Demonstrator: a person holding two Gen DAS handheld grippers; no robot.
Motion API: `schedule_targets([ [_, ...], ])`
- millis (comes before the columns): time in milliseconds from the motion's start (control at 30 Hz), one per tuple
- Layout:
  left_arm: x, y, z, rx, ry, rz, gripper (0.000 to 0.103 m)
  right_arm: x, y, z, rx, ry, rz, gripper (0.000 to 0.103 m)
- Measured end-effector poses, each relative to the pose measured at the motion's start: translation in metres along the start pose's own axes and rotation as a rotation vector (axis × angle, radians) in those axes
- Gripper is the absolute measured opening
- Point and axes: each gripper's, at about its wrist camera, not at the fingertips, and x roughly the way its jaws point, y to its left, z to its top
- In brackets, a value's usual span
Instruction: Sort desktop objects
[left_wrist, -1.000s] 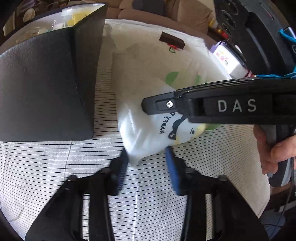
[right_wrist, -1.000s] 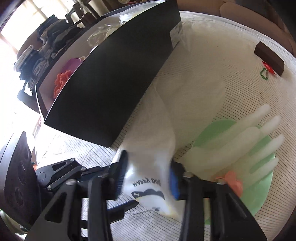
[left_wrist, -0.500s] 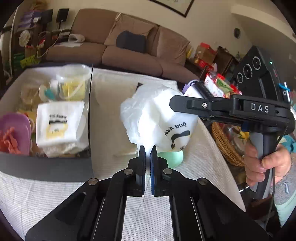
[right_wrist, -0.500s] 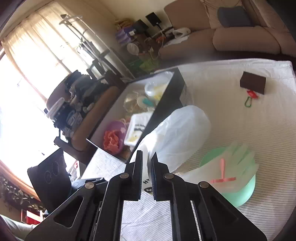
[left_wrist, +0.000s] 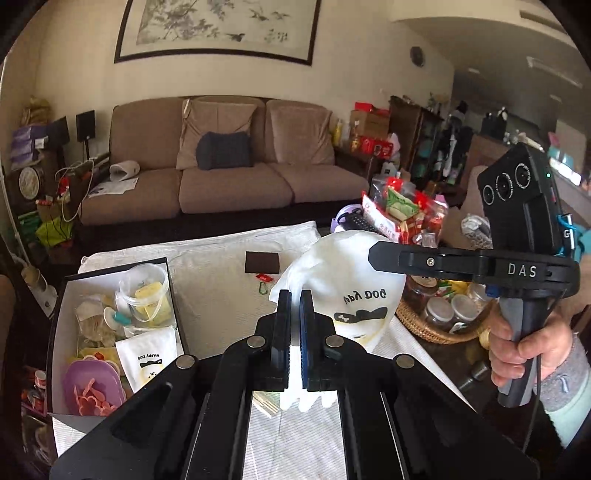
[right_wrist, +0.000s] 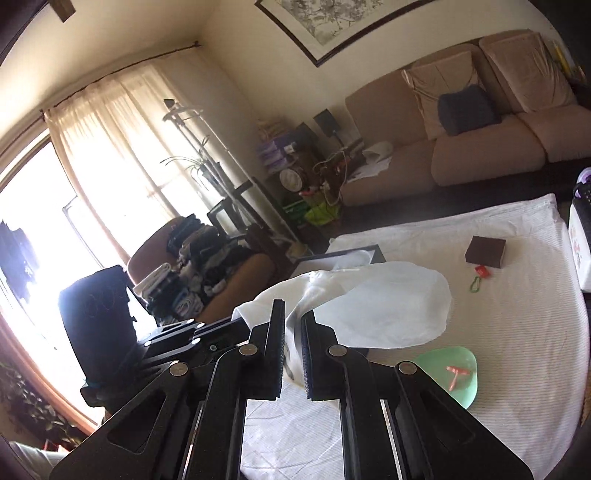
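A thin white plastic bag (left_wrist: 343, 284), crumpled and puffed out, printed with black lettering and a cartoon dog with a bone mark and a yellow patch, hangs in the air above the white pinstriped tablecloth (left_wrist: 218, 295), stretched between the two grippers; in the right wrist view the bag (right_wrist: 388, 306) looks translucent and billows into a rounded pouch over the table. The left gripper (left_wrist: 294, 306) is clenched on one pinched edge of the bag, with white film showing between and below its black fingers, and the right gripper (right_wrist: 293, 325) is clamped on another edge, a strip of the plastic caught between its nearly touching fingers. In the left wrist view the right gripper's black body marked DAS crosses in front of the bag, held by the person's right hand (left_wrist: 524, 347) in a grey cuff. Below the bag, on the cloth, lies a pale green plastic plate (right_wrist: 450, 373) with a small orange piece on it. Farther back on the cloth sit a dark brown rectangular block (left_wrist: 261, 262) and, just beside it, a red tag with a green carabiner (left_wrist: 264, 282). To the left stands an open black box with a white lining (left_wrist: 59, 332), holding a clear tub, a purple dish, pink flower shapes and a white pouch with the same dog print. A woven basket of jars (left_wrist: 439, 314) sits at the right edge, and a brown sofa (left_wrist: 221, 177) stands beyond the table
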Motion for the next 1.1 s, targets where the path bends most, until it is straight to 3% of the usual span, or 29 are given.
schedule_targets([
  [133,0.007,-0.012,-0.018,-0.008,0.058,-0.006,0.004,-0.003,-0.001,-0.020,0.009,0.041,-0.034,0.007],
  [300,0.036,-0.024,-0.032,-0.020,0.123,-0.003,0.004,-0.003,-0.032,-0.042,0.101,0.058,-0.084,0.007],
  [400,0.032,-0.031,-0.030,-0.018,0.092,-0.015,0.004,-0.015,-0.040,-0.044,0.133,0.023,-0.076,0.007],
  [533,0.003,-0.052,-0.042,0.075,0.047,-0.029,0.004,-0.042,-0.030,-0.053,0.094,-0.009,-0.043,0.007],
  [633,-0.008,-0.067,-0.084,0.135,0.095,-0.059,0.004,-0.056,-0.032,-0.092,0.118,0.018,-0.026,0.007],
  [733,-0.011,-0.078,-0.143,0.134,0.165,-0.094,0.004,-0.063,-0.047,-0.156,0.219,0.062,-0.008,0.007],
  [933,-0.005,-0.092,-0.260,0.133,0.405,-0.136,0.004,-0.070,-0.067,-0.284,0.459,0.163,-0.003,0.007],
  [1033,-0.004,-0.094,-0.286,0.114,0.456,-0.151,0.004,-0.070,-0.063,-0.311,0.507,0.222,-0.034,0.007],
  [1100,-0.007,-0.097,-0.293,0.106,0.472,-0.165,0.004,-0.069,-0.051,-0.310,0.448,0.272,-0.110,0.007],
])
